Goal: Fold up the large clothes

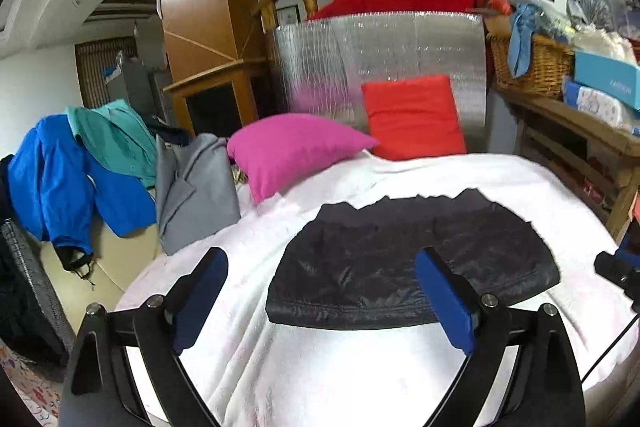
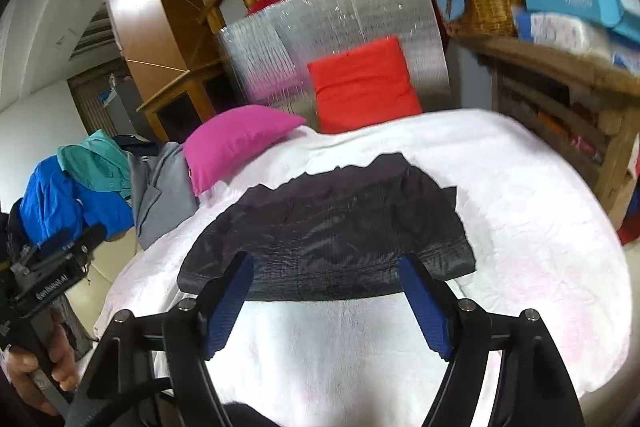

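Note:
A dark quilted garment (image 1: 408, 259) lies folded into a compact rectangle on the white blanket (image 1: 320, 367); it also shows in the right wrist view (image 2: 332, 231). My left gripper (image 1: 320, 267) is open and empty, its blue pads wide apart just above the garment's near edge. My right gripper (image 2: 326, 267) is open and empty too, hovering at the garment's near edge. The right gripper's body shows at the left wrist view's right edge (image 1: 618, 267), and the left gripper's handle in a hand at the right wrist view's left (image 2: 44, 291).
A pink pillow (image 1: 292, 147) and a red cushion (image 1: 412, 115) lie at the blanket's far side before a silver foil panel (image 1: 380, 47). Blue (image 1: 60, 183), teal and grey (image 1: 192, 187) garments hang at left. A wooden shelf (image 1: 580, 131) with a wicker basket (image 1: 532, 63) stands right.

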The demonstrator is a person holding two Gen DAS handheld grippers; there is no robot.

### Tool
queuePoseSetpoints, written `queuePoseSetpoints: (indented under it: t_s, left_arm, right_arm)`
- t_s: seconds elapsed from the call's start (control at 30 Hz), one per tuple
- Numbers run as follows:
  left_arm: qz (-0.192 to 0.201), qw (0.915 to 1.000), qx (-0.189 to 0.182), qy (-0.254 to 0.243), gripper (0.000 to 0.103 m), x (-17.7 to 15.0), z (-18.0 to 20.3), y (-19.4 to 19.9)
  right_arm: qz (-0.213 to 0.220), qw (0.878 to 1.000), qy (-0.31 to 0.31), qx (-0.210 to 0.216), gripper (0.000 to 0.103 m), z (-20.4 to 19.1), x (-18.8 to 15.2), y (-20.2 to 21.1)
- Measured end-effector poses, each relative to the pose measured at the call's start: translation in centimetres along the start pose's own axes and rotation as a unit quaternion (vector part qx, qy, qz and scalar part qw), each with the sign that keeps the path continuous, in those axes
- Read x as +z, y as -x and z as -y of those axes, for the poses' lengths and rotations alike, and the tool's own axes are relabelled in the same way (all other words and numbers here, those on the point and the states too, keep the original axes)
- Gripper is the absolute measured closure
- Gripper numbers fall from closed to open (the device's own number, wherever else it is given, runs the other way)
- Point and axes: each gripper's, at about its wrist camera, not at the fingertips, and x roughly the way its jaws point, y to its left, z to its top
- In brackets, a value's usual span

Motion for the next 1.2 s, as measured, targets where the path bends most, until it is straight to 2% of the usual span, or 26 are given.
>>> queuePoseSetpoints:
  t_s: [0.3, 0.43, 0.7, 0.9, 1.2]
  left_arm:
    - [0.03, 0.9995, 0.011, -0.004, 0.008, -0.5, 0.0, 6.0]
    - [0.032, 0.9994, 0.014, 0.002, 0.008, -0.8, -0.5, 7.6]
    - [0.063, 0.9975, 0.032, -0.002, 0.007, -0.6, -1.2, 10.5]
    - [0.069, 0.997, 0.034, -0.009, 0.006, -0.7, -0.9, 11.0]
    - [0.049, 0.9982, 0.032, -0.012, 0.006, -1.5, -0.7, 9.9]
  right_arm:
    - [0.03, 0.999, 0.011, 0.014, 0.023, -1.8, -0.9, 5.2]
    - [0.046, 0.999, 0.014, 0.022, 0.023, -2.4, -1.3, 7.3]
    - [0.087, 0.995, 0.033, 0.022, 0.019, -3.2, -1.7, 11.2]
    - [0.082, 0.996, 0.023, 0.028, 0.019, -2.6, -2.0, 11.2]
    - [0.065, 0.997, 0.027, 0.026, 0.019, -2.5, -2.9, 9.9]
